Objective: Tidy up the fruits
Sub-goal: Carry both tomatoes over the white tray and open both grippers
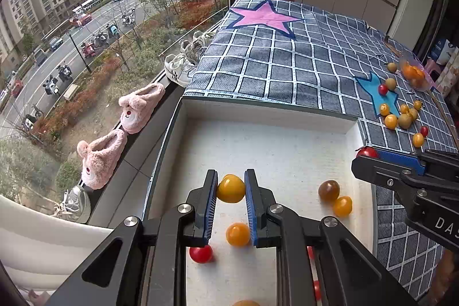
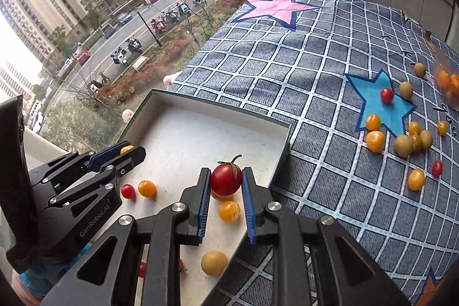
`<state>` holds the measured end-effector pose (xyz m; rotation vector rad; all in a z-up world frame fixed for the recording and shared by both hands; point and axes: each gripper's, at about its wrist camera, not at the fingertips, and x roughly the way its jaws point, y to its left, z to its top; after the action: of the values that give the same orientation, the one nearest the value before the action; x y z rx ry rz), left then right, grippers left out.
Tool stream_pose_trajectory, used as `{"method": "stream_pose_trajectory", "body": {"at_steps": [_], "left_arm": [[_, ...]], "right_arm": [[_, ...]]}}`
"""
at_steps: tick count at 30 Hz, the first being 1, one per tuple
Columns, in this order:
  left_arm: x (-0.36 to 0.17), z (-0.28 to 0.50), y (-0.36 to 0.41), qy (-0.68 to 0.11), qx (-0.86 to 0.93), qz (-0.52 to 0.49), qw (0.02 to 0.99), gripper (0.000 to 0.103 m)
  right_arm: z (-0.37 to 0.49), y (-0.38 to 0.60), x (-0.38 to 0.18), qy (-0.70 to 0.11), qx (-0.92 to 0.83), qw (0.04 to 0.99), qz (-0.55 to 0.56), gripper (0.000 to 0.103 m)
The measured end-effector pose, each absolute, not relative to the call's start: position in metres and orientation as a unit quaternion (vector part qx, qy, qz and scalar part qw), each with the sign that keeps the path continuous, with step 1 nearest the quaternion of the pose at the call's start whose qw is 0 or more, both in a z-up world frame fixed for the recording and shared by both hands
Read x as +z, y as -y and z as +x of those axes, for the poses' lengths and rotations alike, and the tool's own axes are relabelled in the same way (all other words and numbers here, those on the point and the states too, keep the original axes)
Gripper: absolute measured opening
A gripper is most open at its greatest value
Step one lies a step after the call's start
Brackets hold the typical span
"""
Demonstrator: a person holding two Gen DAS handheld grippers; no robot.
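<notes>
Between the left hand-held gripper (image 1: 231,192) pads, a yellow tomato (image 1: 231,188) (pinched).

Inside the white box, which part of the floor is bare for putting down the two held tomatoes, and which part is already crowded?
The far half of the white box, along its back wall, is bare. The near half is crowded with loose tomatoes. The left claw holds a yellow tomato; the right claw holds a red tomato.

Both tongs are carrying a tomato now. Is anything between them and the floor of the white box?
Nothing visible. The left tongs hold a yellow tomato and the right tongs a red tomato, both over the open white box, which has bare floor among loose fruit.
</notes>
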<state>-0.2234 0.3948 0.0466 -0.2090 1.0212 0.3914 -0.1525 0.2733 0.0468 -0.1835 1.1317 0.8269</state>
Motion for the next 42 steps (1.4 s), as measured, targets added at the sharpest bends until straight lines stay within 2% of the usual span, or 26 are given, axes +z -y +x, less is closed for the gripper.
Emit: {"method": "stream_pose_trajectory", "body": {"at_steps": [9,20,22,24,26,35,36,37,38,39,42], "left_arm": [[0.019,-0.209,-0.404,-0.523,0.192,-0.107,0.824,0.02],[0.018,-0.206,-0.404,-0.523,0.191,-0.1,0.824,0.021],[0.018,-0.207,-0.404,-0.524,0.189,-0.102,0.824,0.021],[0.02,-0.207,-0.404,-0.523,0.187,-0.102,0.825,0.021],[0.021,-0.209,-0.403,-0.522,0.187,-0.101,0.826,0.021],[0.025,-0.221,-0.4,-0.515,0.179,-0.113,0.831,0.021],[0.026,-0.223,-0.401,-0.513,0.18,-0.117,0.831,0.036],[0.027,-0.225,-0.402,-0.51,0.18,-0.122,0.832,0.056],[0.03,-0.228,-0.403,-0.501,0.181,-0.129,0.837,0.095],[0.034,-0.232,-0.403,-0.487,0.184,-0.131,0.844,0.102],[0.042,-0.237,-0.401,-0.478,0.181,-0.127,0.85,0.102]], "right_arm": [[-0.134,-0.304,0.008,-0.546,0.369,0.743,-0.117,0.023],[-0.14,-0.307,0.008,-0.54,0.365,0.744,-0.145,0.025],[-0.141,-0.303,0.014,-0.535,0.364,0.749,-0.142,0.029],[-0.145,-0.298,0.022,-0.527,0.364,0.755,-0.141,0.045],[-0.148,-0.294,0.028,-0.52,0.365,0.759,-0.141,0.055],[-0.16,-0.276,0.045,-0.511,0.362,0.768,-0.133,0.059],[-0.161,-0.274,0.046,-0.512,0.361,0.768,-0.132,0.059],[-0.162,-0.272,0.047,-0.513,0.361,0.768,-0.13,0.059],[-0.161,-0.271,0.047,-0.515,0.361,0.767,-0.127,0.059],[-0.162,-0.27,0.047,-0.515,0.36,0.768,-0.126,0.059],[-0.163,-0.266,0.049,-0.514,0.358,0.769,-0.127,0.059]]}}
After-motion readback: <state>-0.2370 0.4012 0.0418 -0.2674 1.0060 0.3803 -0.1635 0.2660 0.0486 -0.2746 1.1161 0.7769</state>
